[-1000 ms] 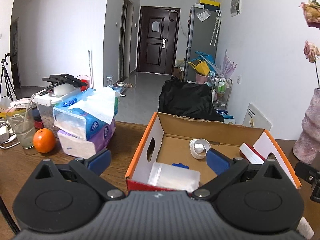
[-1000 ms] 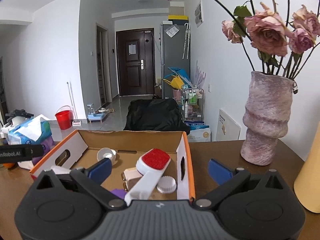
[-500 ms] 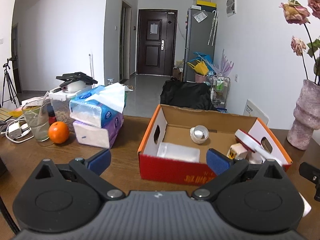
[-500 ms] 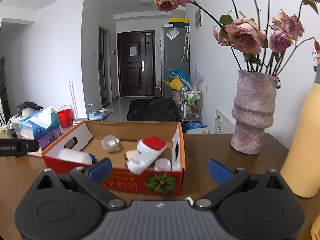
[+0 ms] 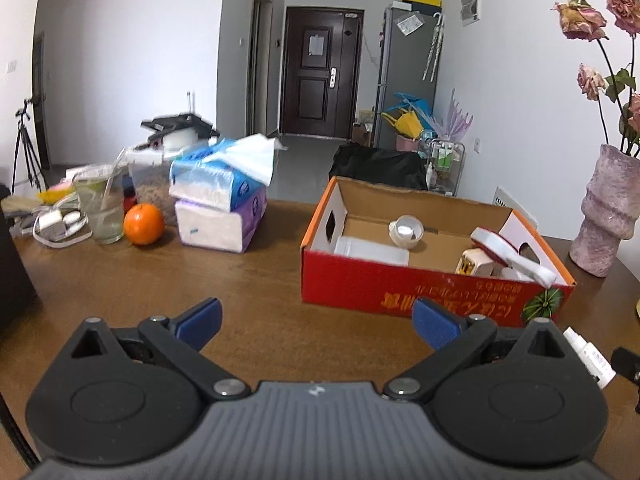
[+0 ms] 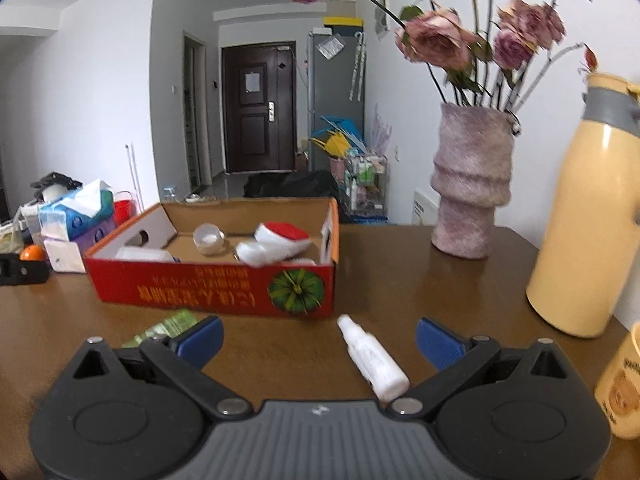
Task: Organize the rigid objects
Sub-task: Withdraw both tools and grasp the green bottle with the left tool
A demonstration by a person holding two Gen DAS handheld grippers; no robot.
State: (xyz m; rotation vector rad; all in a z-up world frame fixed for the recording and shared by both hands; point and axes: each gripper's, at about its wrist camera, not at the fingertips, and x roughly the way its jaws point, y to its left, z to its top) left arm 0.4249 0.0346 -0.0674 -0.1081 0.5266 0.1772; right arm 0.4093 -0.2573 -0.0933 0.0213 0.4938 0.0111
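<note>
Both grippers hover low over the wooden table (image 5: 260,300), in front of the red cardboard box (image 6: 208,288).

Left gripper (image 5: 316,320): fingers wide apart, nothing between them, only bare table. Box sits ahead and to the right of it.

Right gripper (image 6: 320,338): fingers also spread wide, empty. A small white bottle (image 6: 370,356) lies on its side on the table between the two blue pads, nearer the right-hand one, cap end pointing toward the box; not touching either pad as far as I can see. Same bottle shows at the right edge of the left cam (image 5: 588,356).

Box contents (open top): clear plastic container (image 5: 372,250) at the left end, small white round cup (image 5: 406,230) near the back wall, white brush w/ red pad (image 6: 276,242) leaning at the right end, a cream plug-like item (image 5: 474,264) beside it. Green packet (image 6: 168,326) lies flat on the table just in front of the box, partly hidden by the right gripper's left finger.

Surroundings: stacked tissue packs (image 5: 220,208), orange (image 5: 143,224), glass (image 5: 105,208) to the left; pink vase (image 6: 470,188) w/ dried roses and yellow thermos (image 6: 584,216) to the right.
</note>
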